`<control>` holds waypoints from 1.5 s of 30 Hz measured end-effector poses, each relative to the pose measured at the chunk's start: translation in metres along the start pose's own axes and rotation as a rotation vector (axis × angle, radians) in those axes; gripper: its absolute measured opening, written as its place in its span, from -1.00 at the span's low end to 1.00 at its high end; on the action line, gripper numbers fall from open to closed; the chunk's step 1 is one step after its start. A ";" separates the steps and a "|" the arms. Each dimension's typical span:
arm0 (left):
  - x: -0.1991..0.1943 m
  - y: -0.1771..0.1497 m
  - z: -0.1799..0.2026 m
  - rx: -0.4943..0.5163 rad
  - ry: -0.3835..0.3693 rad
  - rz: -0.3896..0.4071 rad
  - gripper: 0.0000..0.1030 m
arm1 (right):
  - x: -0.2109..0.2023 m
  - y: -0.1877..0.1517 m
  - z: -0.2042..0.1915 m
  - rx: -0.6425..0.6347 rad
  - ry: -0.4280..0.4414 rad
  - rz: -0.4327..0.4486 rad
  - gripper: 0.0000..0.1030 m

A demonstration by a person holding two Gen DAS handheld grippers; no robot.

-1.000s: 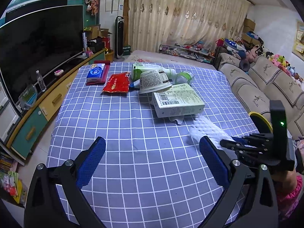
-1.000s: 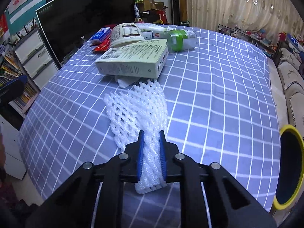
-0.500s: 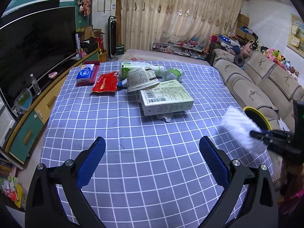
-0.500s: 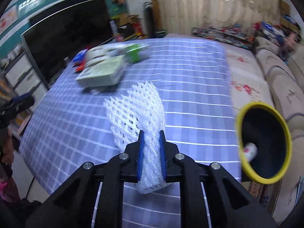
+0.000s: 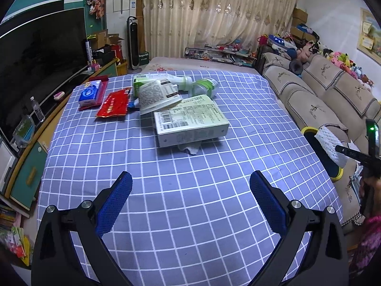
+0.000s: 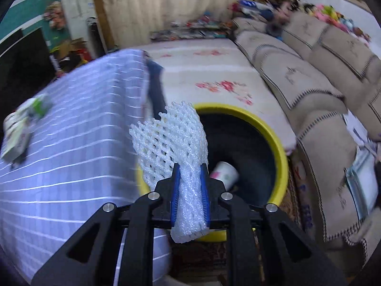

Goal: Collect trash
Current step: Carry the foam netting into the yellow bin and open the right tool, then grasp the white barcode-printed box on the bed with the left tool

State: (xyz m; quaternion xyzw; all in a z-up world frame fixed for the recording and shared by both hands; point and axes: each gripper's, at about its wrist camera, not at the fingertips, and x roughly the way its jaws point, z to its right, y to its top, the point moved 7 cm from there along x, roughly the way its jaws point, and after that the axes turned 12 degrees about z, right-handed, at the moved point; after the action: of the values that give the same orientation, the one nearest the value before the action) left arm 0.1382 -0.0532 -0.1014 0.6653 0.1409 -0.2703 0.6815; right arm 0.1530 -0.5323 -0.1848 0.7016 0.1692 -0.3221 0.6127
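White foam net (image 6: 170, 140) pinched between right tongs (image 6: 190, 181), held over yellow-rimmed bin (image 6: 278, 143) beside counter (image 5: 190, 178). Paper cup (image 6: 225, 174) inside bin. Left tongs (image 5: 190, 186) spread wide, gripping nothing, above checked cloth; green carton (image 5: 190, 121) and red packet (image 5: 114, 103) farther along counter.

Ahead of my left gripper (image 5: 190, 190) the checked tablecloth (image 5: 185, 166) lies bare — clutter begins mid-frame with the box (image 5: 190, 124). At right, the yellow-rimmed bin (image 6: 273, 143) gapes beside the sofa (image 6: 321, 95).
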 end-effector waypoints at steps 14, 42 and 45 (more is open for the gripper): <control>0.035 0.012 0.007 0.024 0.021 -0.023 0.89 | 0.043 -0.011 0.041 0.024 -0.145 -0.026 0.12; 0.116 0.018 0.048 0.138 -0.230 -0.074 0.89 | 0.038 -0.001 0.003 -0.022 -0.102 -0.014 0.12; 0.112 0.011 0.091 0.217 -0.320 -0.081 0.89 | 0.036 0.000 0.004 -0.017 -0.098 -0.011 0.12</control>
State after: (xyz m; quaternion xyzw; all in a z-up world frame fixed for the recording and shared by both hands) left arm 0.2203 -0.1633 -0.1472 0.6772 0.0277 -0.4134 0.6081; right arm 0.1781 -0.5421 -0.2085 0.6786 0.1458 -0.3581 0.6245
